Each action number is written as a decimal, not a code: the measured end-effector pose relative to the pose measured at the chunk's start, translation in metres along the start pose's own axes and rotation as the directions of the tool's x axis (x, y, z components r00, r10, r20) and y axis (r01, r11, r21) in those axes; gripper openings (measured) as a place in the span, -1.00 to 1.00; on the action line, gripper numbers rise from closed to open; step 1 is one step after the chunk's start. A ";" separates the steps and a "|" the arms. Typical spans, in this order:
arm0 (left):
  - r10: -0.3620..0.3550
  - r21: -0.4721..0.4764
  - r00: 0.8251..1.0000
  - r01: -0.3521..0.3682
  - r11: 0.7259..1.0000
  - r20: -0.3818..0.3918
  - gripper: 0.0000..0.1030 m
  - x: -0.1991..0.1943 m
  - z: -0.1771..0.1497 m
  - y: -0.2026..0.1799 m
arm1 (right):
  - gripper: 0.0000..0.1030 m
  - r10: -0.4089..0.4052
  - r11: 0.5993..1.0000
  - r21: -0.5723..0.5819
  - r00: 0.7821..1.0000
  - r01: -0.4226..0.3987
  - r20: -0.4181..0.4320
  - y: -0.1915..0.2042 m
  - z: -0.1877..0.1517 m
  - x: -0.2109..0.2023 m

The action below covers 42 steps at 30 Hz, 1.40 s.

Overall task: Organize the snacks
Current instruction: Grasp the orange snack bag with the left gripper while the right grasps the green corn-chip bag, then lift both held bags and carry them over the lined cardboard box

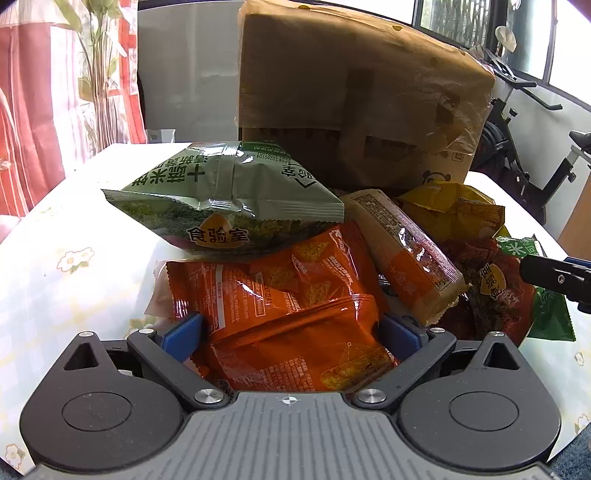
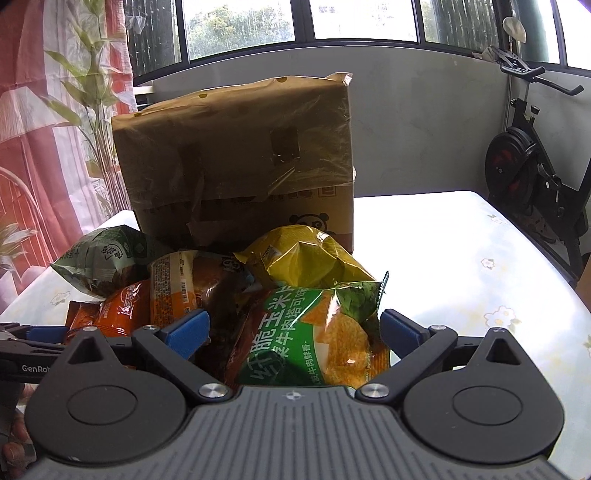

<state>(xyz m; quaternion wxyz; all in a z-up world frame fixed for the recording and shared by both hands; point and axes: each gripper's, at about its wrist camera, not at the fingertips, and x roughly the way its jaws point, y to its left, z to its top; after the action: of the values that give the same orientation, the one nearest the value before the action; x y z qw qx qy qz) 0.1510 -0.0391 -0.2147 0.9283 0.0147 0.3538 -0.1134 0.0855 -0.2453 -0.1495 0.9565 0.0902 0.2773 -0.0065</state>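
An orange bag (image 1: 295,317) is seen only fully from the left wrist, lying between the spread jaws of the left gripper (image 1: 291,332), long axis running near to far. From the right wrist, a green bag (image 2: 314,332) is framed by the spread right gripper (image 2: 295,332), in the pile before the cardboard box (image 2: 240,155).

exercise bike (image 2: 535,177) right | curtain (image 2: 33,155) left | windows (image 2: 240,26) behind
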 end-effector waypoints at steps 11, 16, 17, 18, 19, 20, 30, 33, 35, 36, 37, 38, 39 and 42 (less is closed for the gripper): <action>-0.045 0.000 0.999 0.045 0.999 0.024 0.41 -0.014 0.002 0.007 | 0.97 -0.008 0.988 0.155 0.999 0.015 -0.047 -0.025 -0.008 0.025; -0.060 0.006 0.998 0.059 0.998 0.029 0.17 -0.029 0.003 0.009 | 0.97 -0.015 0.990 0.140 0.999 0.022 -0.048 -0.024 -0.010 0.024; -0.063 -0.001 0.998 0.063 0.998 0.029 0.14 -0.032 0.003 0.011 | 0.97 -0.017 0.991 0.134 0.999 0.024 -0.050 -0.023 -0.009 0.024; -0.067 -0.009 0.997 0.067 0.998 0.031 0.14 -0.035 0.004 0.013 | 0.97 -0.020 0.991 0.129 0.998 0.027 -0.051 -0.022 -0.009 0.024; -0.067 -0.017 0.997 0.068 0.998 0.037 0.13 -0.039 0.004 0.015 | 0.97 -0.022 0.992 0.121 0.998 0.028 -0.051 -0.020 -0.009 0.023; -0.067 -0.024 0.997 0.068 0.997 0.043 0.13 -0.043 0.004 0.017 | 0.96 -0.021 0.993 0.111 0.998 0.027 -0.052 -0.019 -0.009 0.022; -0.086 -0.014 0.989 0.089 0.996 0.117 0.12 -0.078 0.008 0.018 | 0.72 -0.024 0.999 -0.029 0.998 0.022 -0.054 0.002 -0.014 0.006; -0.081 -0.006 0.987 0.083 0.997 0.137 0.12 -0.086 0.010 0.018 | 0.29 0.020 1.000 0.003 0.998 -0.020 -0.060 -0.002 -0.011 0.000; -0.078 -0.004 0.985 0.079 0.997 0.156 0.12 -0.090 0.014 0.019 | 0.28 0.024 1.000 0.016 0.997 -0.023 -0.070 -0.002 -0.009 -0.004; -0.078 -0.002 0.983 0.080 0.997 0.166 0.12 -0.092 0.016 0.020 | 0.25 0.030 0.999 0.014 0.997 -0.029 -0.069 -0.002 -0.008 -0.007; -0.079 0.001 0.982 0.080 0.997 0.172 0.12 -0.095 0.018 0.020 | 0.21 0.039 0.999 0.016 0.997 -0.038 -0.065 -0.003 -0.008 -0.011; -0.080 0.007 0.980 0.080 0.997 0.180 0.12 -0.097 0.020 0.019 | 0.19 0.045 0.999 0.022 0.997 -0.044 -0.061 -0.004 -0.008 -0.013; -0.081 0.017 0.978 0.080 0.997 0.190 0.12 -0.100 0.022 0.019 | 0.16 0.052 0.998 0.028 0.997 -0.051 -0.056 -0.004 -0.006 -0.015; -0.084 0.044 0.973 0.076 0.996 0.215 0.12 -0.106 0.027 0.017 | -0.03 0.072 0.997 0.043 0.997 -0.070 -0.029 -0.005 0.001 -0.023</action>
<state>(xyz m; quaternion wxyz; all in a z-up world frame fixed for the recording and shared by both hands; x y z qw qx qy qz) 0.0955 -0.0043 -0.1251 0.9556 0.0043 0.2490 -0.1578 0.0662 -0.2517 -0.1374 0.9498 0.1199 0.2880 0.0231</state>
